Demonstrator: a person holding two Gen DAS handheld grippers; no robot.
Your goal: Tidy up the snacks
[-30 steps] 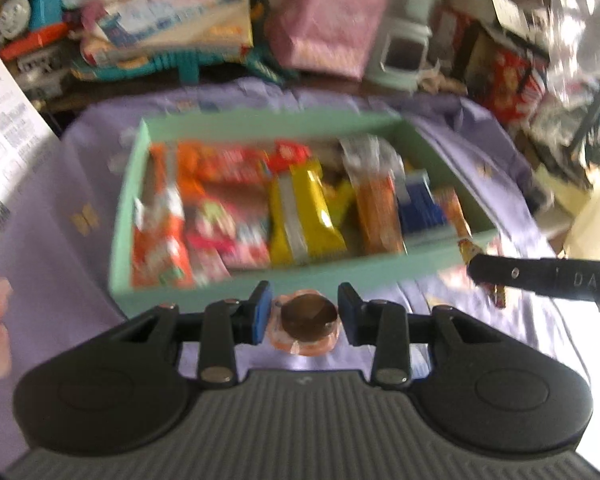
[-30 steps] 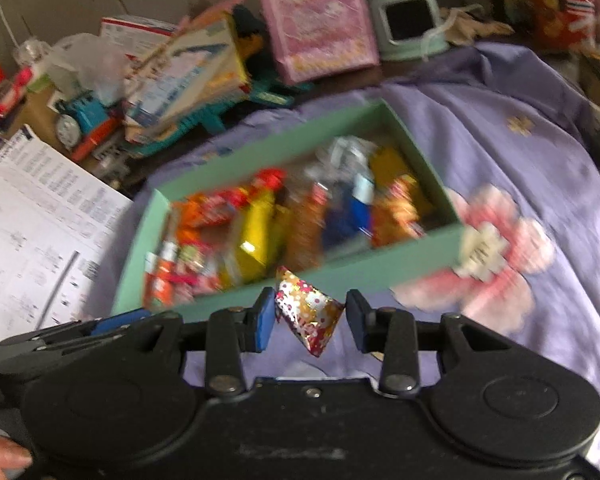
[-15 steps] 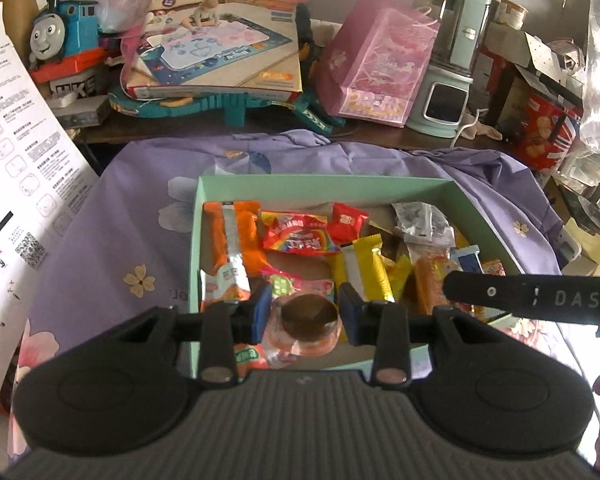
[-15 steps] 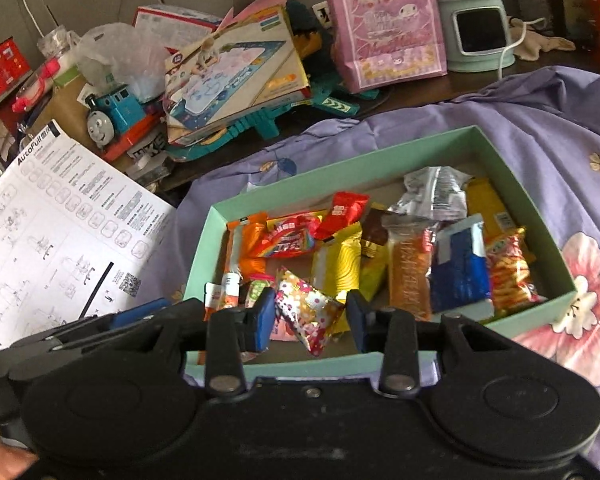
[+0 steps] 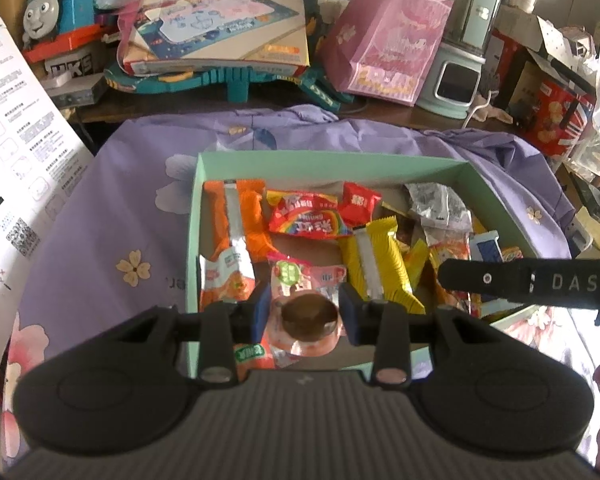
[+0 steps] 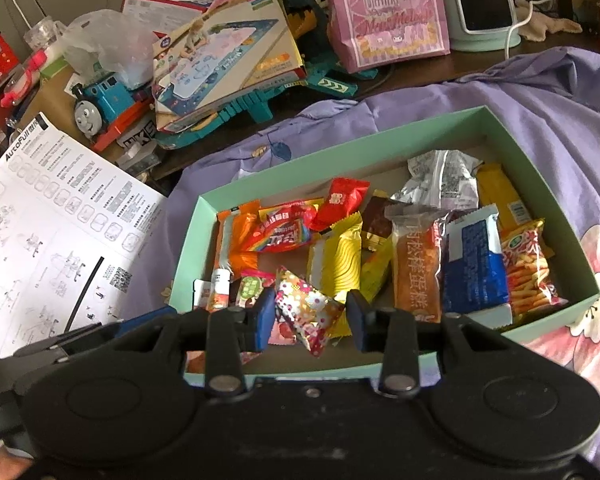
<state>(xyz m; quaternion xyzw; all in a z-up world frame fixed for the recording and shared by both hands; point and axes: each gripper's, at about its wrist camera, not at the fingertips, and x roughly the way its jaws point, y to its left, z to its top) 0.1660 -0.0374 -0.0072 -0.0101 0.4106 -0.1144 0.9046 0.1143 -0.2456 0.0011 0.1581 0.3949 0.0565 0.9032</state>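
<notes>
A mint-green box (image 5: 332,160) (image 6: 384,134) on the purple flowered cloth holds several snack packets: orange, red, yellow, silver, blue. My left gripper (image 5: 305,315) is shut on a small round jelly cup with a brown top (image 5: 308,314), held over the near left part of the box. My right gripper (image 6: 309,314) is shut on a small flowered foil packet (image 6: 306,312), held over the box's near edge. The right gripper's finger (image 5: 520,282) crosses the right side of the left wrist view.
Behind the box lie a toy train (image 5: 54,4), a boxed drawing mat (image 5: 220,28), a pink gift bag (image 5: 384,44) and a pale green appliance (image 5: 460,60). A printed instruction sheet (image 6: 52,232) lies left of the box. Red snack tins (image 5: 552,120) stand at the right.
Both grippers have moved forward from in front of the box to over its near side, each still holding its snack. The box now fills more of both views.
</notes>
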